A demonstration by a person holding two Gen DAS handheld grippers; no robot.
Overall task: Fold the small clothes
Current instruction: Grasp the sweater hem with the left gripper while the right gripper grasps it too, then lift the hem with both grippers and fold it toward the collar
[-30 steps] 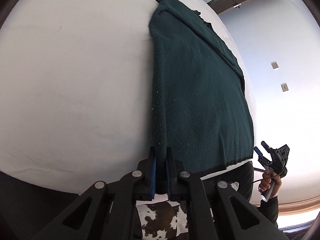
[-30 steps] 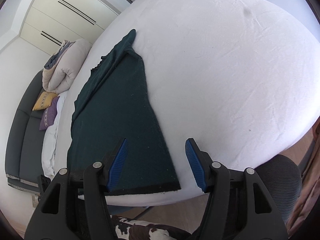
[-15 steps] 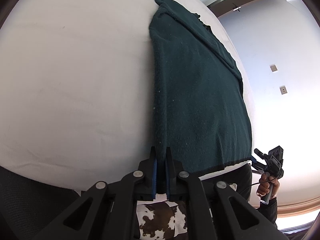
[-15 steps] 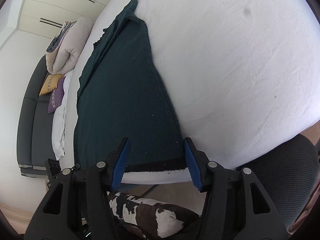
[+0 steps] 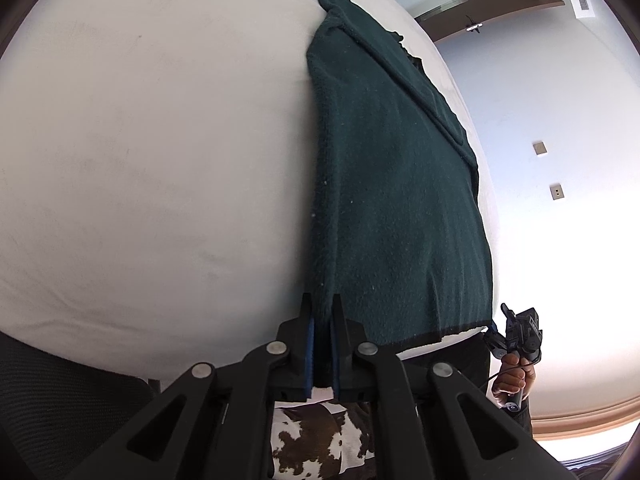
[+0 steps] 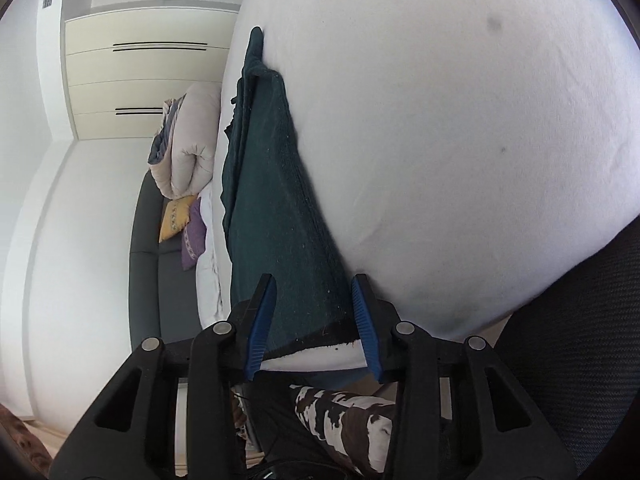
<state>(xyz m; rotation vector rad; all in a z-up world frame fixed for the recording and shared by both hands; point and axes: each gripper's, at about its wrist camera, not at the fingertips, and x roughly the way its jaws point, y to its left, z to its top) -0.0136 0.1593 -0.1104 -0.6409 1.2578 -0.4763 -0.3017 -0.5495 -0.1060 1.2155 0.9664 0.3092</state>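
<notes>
A dark green knitted garment (image 5: 400, 200) lies flat and lengthwise on the white bed (image 5: 160, 160), its black hem at the near edge. My left gripper (image 5: 322, 300) is shut on the garment's near left corner. In the right wrist view the same garment (image 6: 276, 220) runs away over the bed (image 6: 460, 160). My right gripper (image 6: 314, 282) straddles its near right corner, jaws closing; the hem lies between the blue pads (image 6: 262, 328), which are not pressing it. The right gripper (image 5: 498, 318) also shows beside the hem, held by a hand (image 5: 510, 380).
A dark sofa (image 6: 148, 272) with a yellow and a purple cushion and a rolled duvet (image 6: 188, 140) stands beyond the bed, cream wardrobes (image 6: 140, 80) behind. A black mesh chair (image 6: 580, 340) sits at the near bed edge. Cow-patterned cloth (image 5: 312, 440) lies below the grippers.
My right gripper has sunk and rolled toward the hem, and its jaws have narrowed around the garment's corner. The left gripper has kept its hold and barely moved.
</notes>
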